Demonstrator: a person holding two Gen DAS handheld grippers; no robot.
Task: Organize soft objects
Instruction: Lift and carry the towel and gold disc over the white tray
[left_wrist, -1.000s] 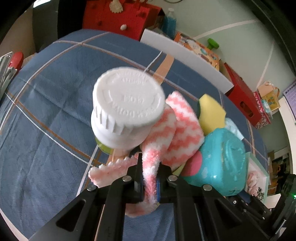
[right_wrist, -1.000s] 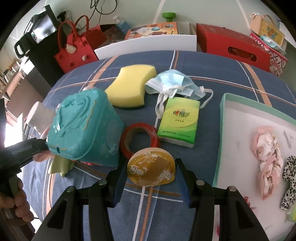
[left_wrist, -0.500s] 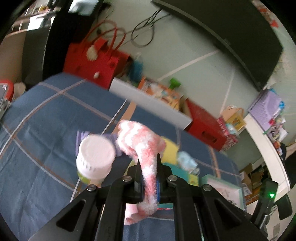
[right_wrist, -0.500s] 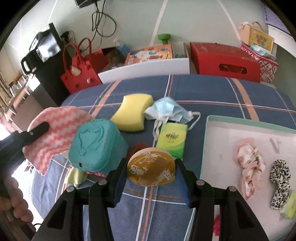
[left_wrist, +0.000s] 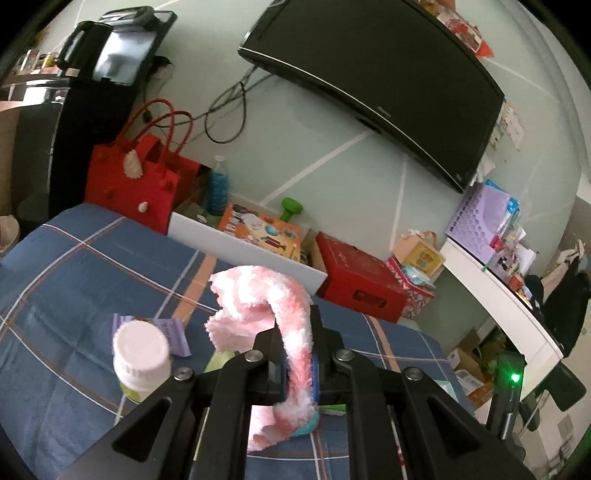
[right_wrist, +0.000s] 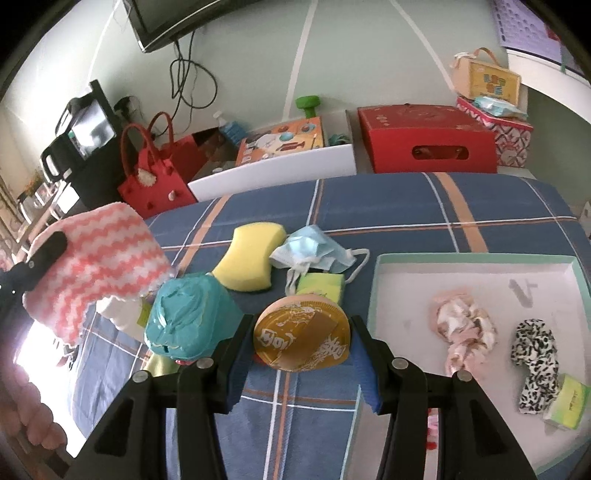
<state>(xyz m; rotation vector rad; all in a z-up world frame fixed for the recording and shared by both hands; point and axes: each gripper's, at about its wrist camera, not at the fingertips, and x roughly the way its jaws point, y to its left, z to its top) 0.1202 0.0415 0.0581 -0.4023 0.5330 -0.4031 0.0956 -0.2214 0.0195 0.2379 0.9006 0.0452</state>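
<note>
Now the left gripper (left_wrist: 297, 363) has lifted the pink-and-white cloth (left_wrist: 273, 314) well clear of the table; a second ago the cloth lay among the clutter beside a white-capped bottle (left_wrist: 142, 356), and here it hangs pinched between the closed jaws at the centre of the left view, its fluffy end curling up toward the wall. In the right view the same cloth (right_wrist: 96, 258) floats at the left edge, above the pile. That likely means the pick is done and the carry to the tray (right_wrist: 480, 260) comes next; the tray sits at the right of that frame and already holds a pale scrunchie (right_wrist: 461, 328) and a leopard-print one (right_wrist: 535, 350). The right gripper (right_wrist: 301, 347) hovers low at centre, its jaws set apart around a round yellow-lidded tub (right_wrist: 301, 339); whether they press on it cannot be told. Still on the blue plaid cover (right_wrist: 406, 206) are a sponge (right_wrist: 251, 262), a face mask (right_wrist: 314, 249) and a teal container (right_wrist: 188, 317). Behind, against a pale green wall, stand a red bag (left_wrist: 133, 184), a red box (right_wrist: 428, 138) and a wall-mounted screen (left_wrist: 373, 77).
</note>
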